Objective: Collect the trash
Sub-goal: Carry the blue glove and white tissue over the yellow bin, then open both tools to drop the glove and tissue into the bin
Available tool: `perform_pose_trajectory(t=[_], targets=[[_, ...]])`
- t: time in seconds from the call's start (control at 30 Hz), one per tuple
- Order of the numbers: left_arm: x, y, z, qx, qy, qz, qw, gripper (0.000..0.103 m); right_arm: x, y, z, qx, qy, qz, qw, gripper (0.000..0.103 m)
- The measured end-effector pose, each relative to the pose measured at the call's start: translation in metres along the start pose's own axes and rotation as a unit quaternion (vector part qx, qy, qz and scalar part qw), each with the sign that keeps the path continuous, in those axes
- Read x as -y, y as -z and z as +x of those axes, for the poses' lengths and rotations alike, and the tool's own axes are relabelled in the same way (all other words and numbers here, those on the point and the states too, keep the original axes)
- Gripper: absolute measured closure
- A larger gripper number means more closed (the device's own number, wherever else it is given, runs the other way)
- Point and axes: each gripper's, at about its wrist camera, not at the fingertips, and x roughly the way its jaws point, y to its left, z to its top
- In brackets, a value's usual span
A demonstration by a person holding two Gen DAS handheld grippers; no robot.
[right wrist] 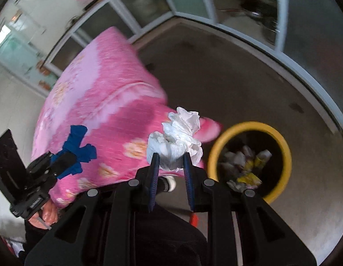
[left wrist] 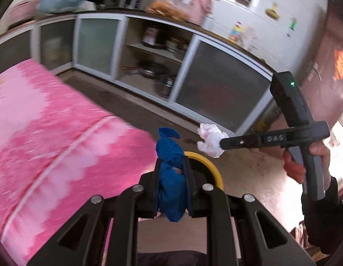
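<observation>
My left gripper (left wrist: 172, 166) is shut on a crumpled blue wrapper (left wrist: 170, 177), held above the edge of the pink-covered table (left wrist: 49, 133). It also shows in the right wrist view (right wrist: 60, 163) with the blue wrapper (right wrist: 79, 146). My right gripper (right wrist: 171, 157) is shut on a crumpled white tissue (right wrist: 178, 139); it shows in the left wrist view (left wrist: 221, 143) with the tissue (left wrist: 210, 139). A yellow-rimmed trash bin (right wrist: 280, 137) stands on the floor to the right of the table, holding several wrappers and tissues. Its rim (left wrist: 212, 166) peeks out behind my left gripper.
Low kitchen cabinets (left wrist: 220, 93) with frosted doors and open shelves of pots run along the far wall. The grey floor (right wrist: 238, 84) lies between them and the table. A brown door (left wrist: 331, 66) is at the right.
</observation>
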Motion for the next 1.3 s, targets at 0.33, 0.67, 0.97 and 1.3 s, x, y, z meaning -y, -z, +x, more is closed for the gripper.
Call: perform_pose_trajectory(t=[0.33, 0.67, 0.97, 1.3], targets=[[0.06, -0.013, 0.1, -0.064, 0.04, 0.045, 0.9961, 0.087, 0.079, 0.024, 0.02, -0.021, 0.038, 0.068, 0.997, 0.082], [0.08, -0.022, 0.168, -0.105, 0.036, 0.046, 0.9927, 0.087, 0.121, 0.032, 0.056, -0.045, 0.053, 0.11, 0.992, 0.082], [0.087, -0.02, 0.206, -0.125, 0.019, 0.034, 0.9914, 0.068, 0.144, 0.025, 0.07, -0.055, 0.075, 0.143, 0.985, 0.078], [0.067, -0.006, 0.192, -0.109, -0.004, -0.026, 0.9937, 0.015, 0.146, 0.047, 0.064, -0.058, 0.111, 0.152, 0.98, 0.05]])
